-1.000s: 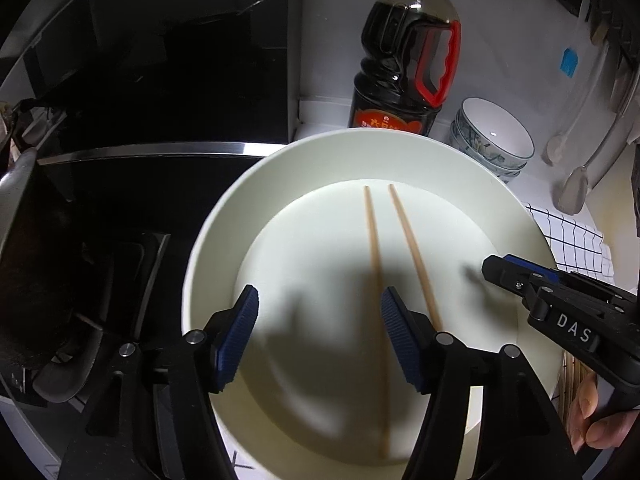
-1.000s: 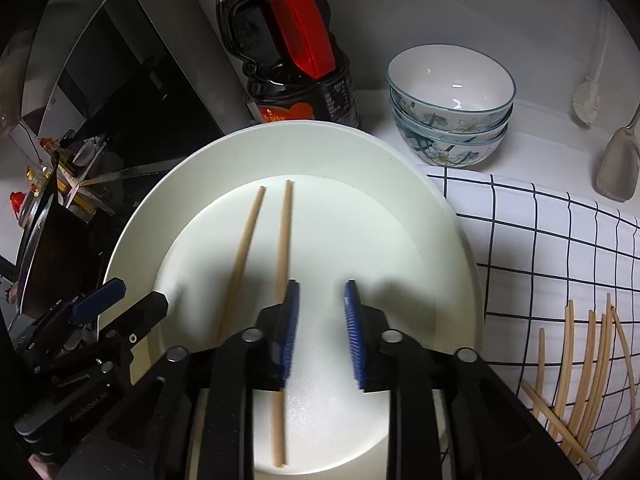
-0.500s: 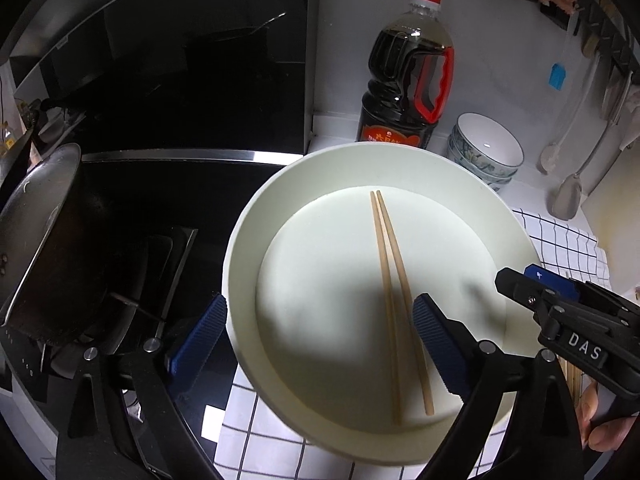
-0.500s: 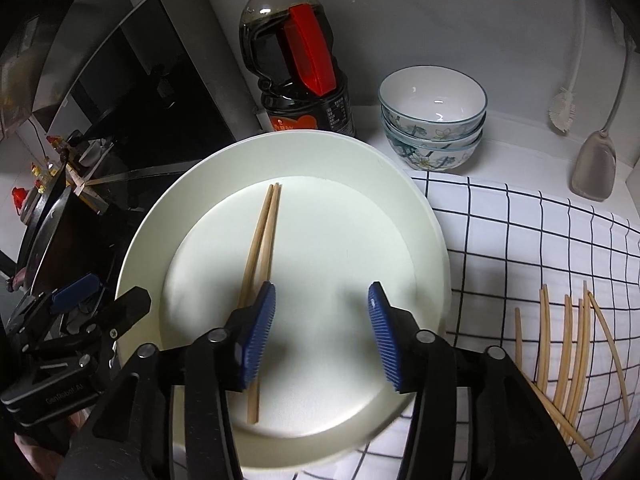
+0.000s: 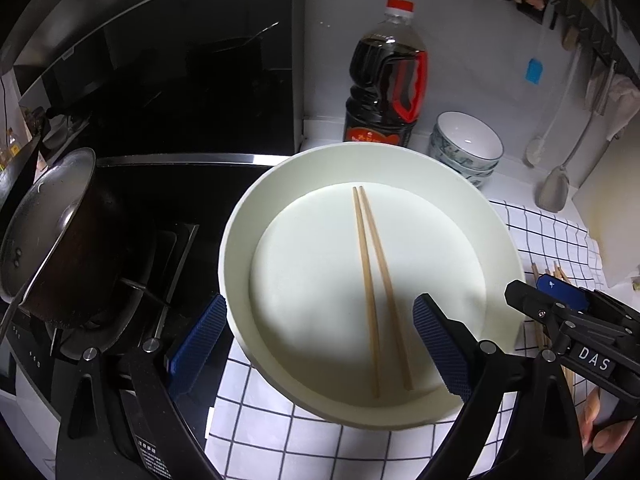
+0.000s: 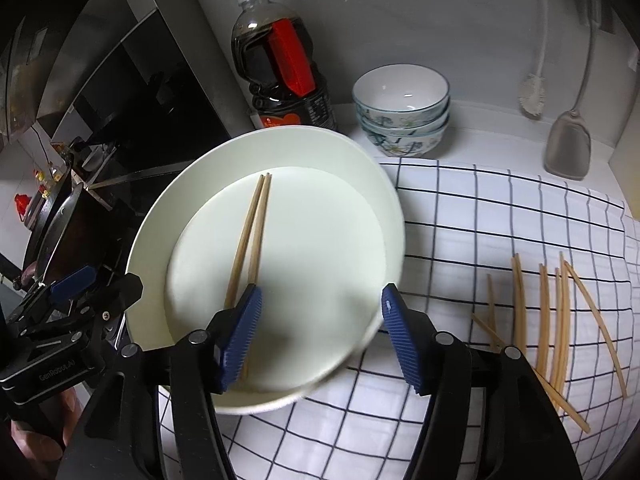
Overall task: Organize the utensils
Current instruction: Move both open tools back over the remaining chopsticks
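**Pair laid on plate, both claws clear**

- Table [image 6: 500,420]: covered by a white cloth with a black grid [image 6: 500,208]. Dark stove [image 5: 168,200] at 9 o'clock of the plate, with a metal pot [image 5: 52,236] on it.
- White plate [image 5: 256,208]: large, raised rim, sits on the cloth's left edge, partly over the stove side.
- Soy sauce bottle [image 5: 384,80] at 12 o'clock of the plate, close to its rim. Stacked bowls [image 6: 402,108] at 1 o'clock. A spatula [image 6: 568,148] and a brush [image 6: 532,92] hang by the wall, well apart.
- Left claw [image 5: 316,344]: spread about as wide as it goes, empty; one pad outside the plate rim, the other over the plate.
- Right claw [image 6: 320,336]: jaws opening, nothing held; left pad just beside the pair's near ends, not pressing that I can see.
- Chopstick pair [image 5: 376,280]: task item, flat on the plate centre, tips together toward 12 o'clock, near ends slightly splayed toward 6.
- Loose chopsticks [image 6: 552,320]: scattered on the cloth at 3 o'clock of the plate, some crossing.

Judgement: the step in hand looks like letting go and pulling clear. Do it well by lifting straight off so the pads do not nudge the pair. Next pair likely comes from the loose heap; crossed sticks there may drag neighbours. The plate's rim obstructs low approaches.
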Available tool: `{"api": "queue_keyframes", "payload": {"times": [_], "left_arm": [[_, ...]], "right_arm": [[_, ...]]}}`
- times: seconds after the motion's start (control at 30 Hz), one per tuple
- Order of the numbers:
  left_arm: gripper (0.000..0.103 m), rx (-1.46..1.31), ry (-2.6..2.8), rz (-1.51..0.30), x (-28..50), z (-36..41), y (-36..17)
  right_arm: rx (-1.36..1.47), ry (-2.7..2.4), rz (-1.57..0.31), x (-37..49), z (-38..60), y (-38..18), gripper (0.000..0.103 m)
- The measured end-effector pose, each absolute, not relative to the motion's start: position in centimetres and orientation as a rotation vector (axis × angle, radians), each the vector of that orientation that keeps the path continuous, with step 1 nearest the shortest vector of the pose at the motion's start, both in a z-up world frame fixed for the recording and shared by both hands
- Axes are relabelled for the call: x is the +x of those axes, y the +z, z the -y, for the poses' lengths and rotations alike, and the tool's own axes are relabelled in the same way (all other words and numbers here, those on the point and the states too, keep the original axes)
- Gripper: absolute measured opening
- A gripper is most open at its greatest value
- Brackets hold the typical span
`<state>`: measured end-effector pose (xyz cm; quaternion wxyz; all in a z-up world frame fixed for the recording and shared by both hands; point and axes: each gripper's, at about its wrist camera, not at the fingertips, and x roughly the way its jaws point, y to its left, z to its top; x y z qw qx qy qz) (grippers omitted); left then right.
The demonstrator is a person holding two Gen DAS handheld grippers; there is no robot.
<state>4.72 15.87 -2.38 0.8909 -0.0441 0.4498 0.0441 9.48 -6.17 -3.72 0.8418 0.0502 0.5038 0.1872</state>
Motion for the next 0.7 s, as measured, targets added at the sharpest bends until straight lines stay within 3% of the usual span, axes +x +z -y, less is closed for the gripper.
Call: {"api": "queue_keyframes", "payload": {"times": [0.7], "left_arm": [[0.095,-0.079,0.020,-0.911,2.2,-8.5,-0.4]], "right_arm": [[0.136,0.318,-1.032,4.7,15.7,-2.2,0.068]]}}
